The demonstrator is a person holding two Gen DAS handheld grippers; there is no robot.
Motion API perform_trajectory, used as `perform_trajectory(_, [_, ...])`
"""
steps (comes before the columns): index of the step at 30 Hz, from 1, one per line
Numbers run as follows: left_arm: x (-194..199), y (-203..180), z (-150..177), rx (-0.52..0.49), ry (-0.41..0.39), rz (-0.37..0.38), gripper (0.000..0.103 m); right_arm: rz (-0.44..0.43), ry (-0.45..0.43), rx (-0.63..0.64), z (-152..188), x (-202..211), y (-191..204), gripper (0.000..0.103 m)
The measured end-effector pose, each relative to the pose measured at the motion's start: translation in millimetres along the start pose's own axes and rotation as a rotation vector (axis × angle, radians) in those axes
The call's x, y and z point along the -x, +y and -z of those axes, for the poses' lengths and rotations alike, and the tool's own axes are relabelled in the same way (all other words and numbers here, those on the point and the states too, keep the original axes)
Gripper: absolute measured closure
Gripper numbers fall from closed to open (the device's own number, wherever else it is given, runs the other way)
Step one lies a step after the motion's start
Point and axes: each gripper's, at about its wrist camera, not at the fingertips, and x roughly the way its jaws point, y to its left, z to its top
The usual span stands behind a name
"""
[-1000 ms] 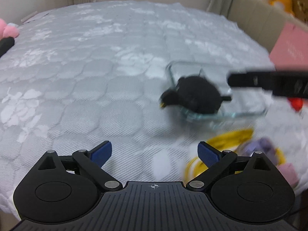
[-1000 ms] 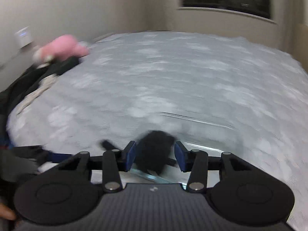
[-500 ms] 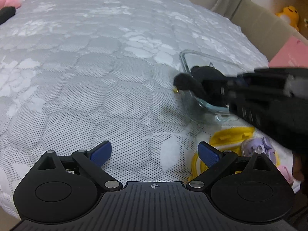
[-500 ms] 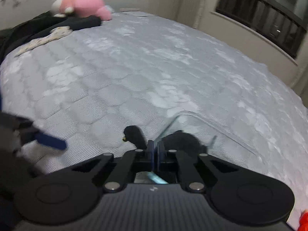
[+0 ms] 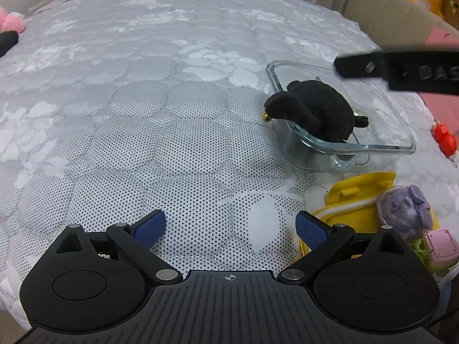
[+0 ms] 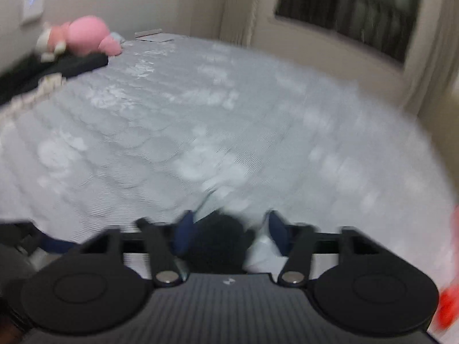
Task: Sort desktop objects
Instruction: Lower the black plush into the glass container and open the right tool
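Black plush [image 5: 315, 109] sits in the glass tub [image 5: 401, 132], at the tub's left end, one floppy limb draped over the left rim with a small gold bead hanging outside. Tub rests on the grey-white quilted bed cover [image 5: 172, 143].

Right gripper [image 6: 229, 229]: jaws have just been opening and stand apart. The plush [image 6: 218, 243] shows as a dark blur between the blue pads; the pads do not look pressed on it. View is motion-blurred, so exact contact on the left pad cannot be told. In the left wrist view only a black finger [image 5: 396, 68] of this gripper shows, above the tub's far right side, clear of the plush.

Left gripper [image 5: 229, 225]: jaws wide, nothing between them, over bare cover, in front of and left of the tub.

Just in front of the tub: yellow case [image 5: 352, 197], purple toy [image 5: 407, 209] lying on it, pink item [image 5: 441, 243] beside that. Red charm [image 5: 444, 137] right of the tub. Pink plush [image 6: 83, 34] well behind the tub at the far edge of the bed.
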Motion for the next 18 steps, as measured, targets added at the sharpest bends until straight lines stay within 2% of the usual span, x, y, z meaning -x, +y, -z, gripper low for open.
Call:
perform_trajectory(2, [-1.8,-0.6,-1.2,0.003,0.001,0.006,0.003,-0.038,0.052,-0.018,-8.1,-7.6,-7.6,0.054])
perform_trajectory(4, [-2.9,-1.8,-1.6,0.002,0.003,0.011,0.003,-0.095,0.129,-0.081,-16.1,-21.5,-17.0,0.059])
perform_trajectory(6, [-2.8,-3.5,-1.3,-0.010,0.004,0.009,0.003,-0.151,0.206,-0.143,-23.9,-35.4,-26.1,0.059])
perform_trajectory(10, [-1.8,-4.9,0.5,-0.023,0.004,0.008,0.002,-0.165,0.338,-0.161,-24.8,-69.2,-25.2,0.057])
perform_trajectory(12, [-2.8,-3.7,0.9,-0.016,0.006,0.012,0.002,-0.169,0.384,-0.173,-22.1,-80.6,-22.5,0.047])
perform_trajectory(13, [-3.6,-2.9,0.9,-0.012,0.008,0.014,0.002,-0.162,0.393,-0.177,-20.9,-85.8,-21.6,0.045])
perform_trajectory(15, [-4.7,-2.1,0.9,-0.007,0.010,0.017,0.002,-0.171,0.380,-0.211,-17.2,-90.8,-22.1,0.050])
perform_trajectory(18, [-4.7,-2.2,2.3,-0.014,0.012,0.016,0.002,-0.170,0.300,-0.236,-12.9,-83.3,-23.8,0.059])
